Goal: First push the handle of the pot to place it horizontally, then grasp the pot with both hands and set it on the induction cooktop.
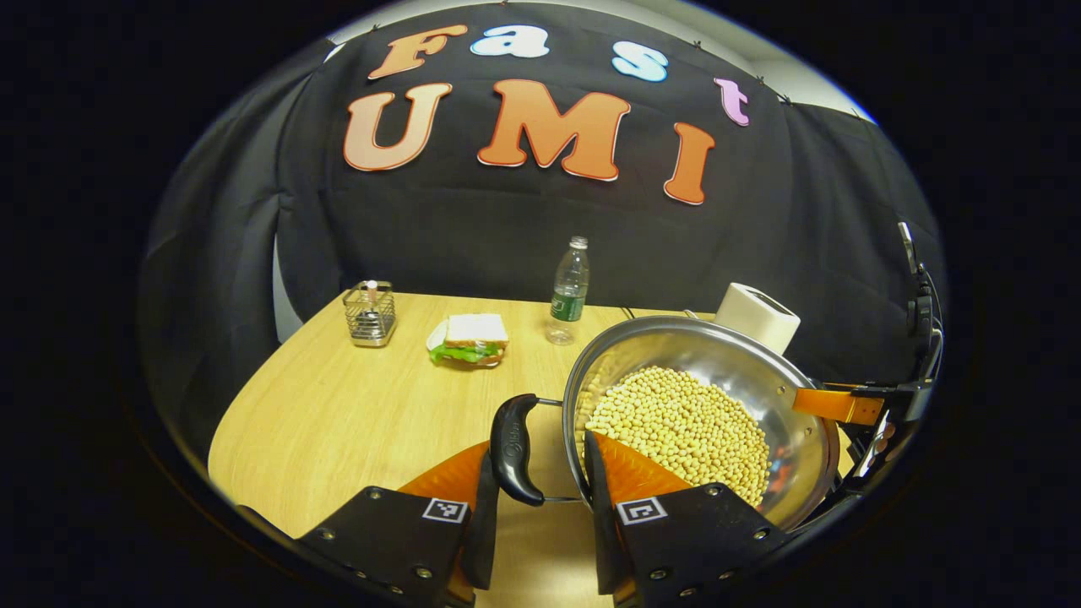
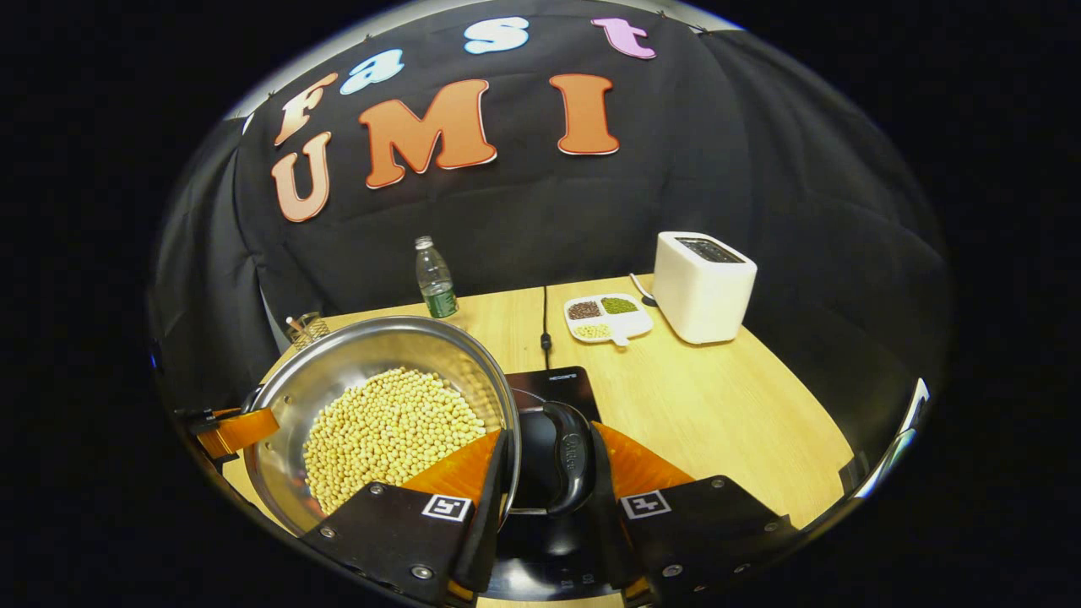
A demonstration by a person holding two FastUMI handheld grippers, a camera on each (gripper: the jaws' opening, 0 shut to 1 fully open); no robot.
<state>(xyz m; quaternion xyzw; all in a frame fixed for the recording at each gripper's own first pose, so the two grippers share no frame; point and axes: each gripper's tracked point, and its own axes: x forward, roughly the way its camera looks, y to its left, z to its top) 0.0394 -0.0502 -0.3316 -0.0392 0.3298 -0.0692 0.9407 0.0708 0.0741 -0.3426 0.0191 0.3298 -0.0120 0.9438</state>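
a shiny round steel pot (image 1: 743, 371) of pale beans (image 1: 684, 426) sits lower right in the left gripper view. the left gripper (image 1: 540, 507) straddles its black handle (image 1: 513, 449), contact unclear; the right gripper (image 2: 549, 507) likewise, above the glossy black cooktop (image 2: 553, 384).

Not much to read here tbh. The induction cooktop (image 2: 553, 384) has a small pale brand word along its back edge, centre of the right gripper view, but it's too tiny to make out. The pot's black handle (image 2: 567, 456) has an embossed logo, also unreadable. The bottle (image 1: 570, 291) label is just a green blur, upper middle of the left gripper view.
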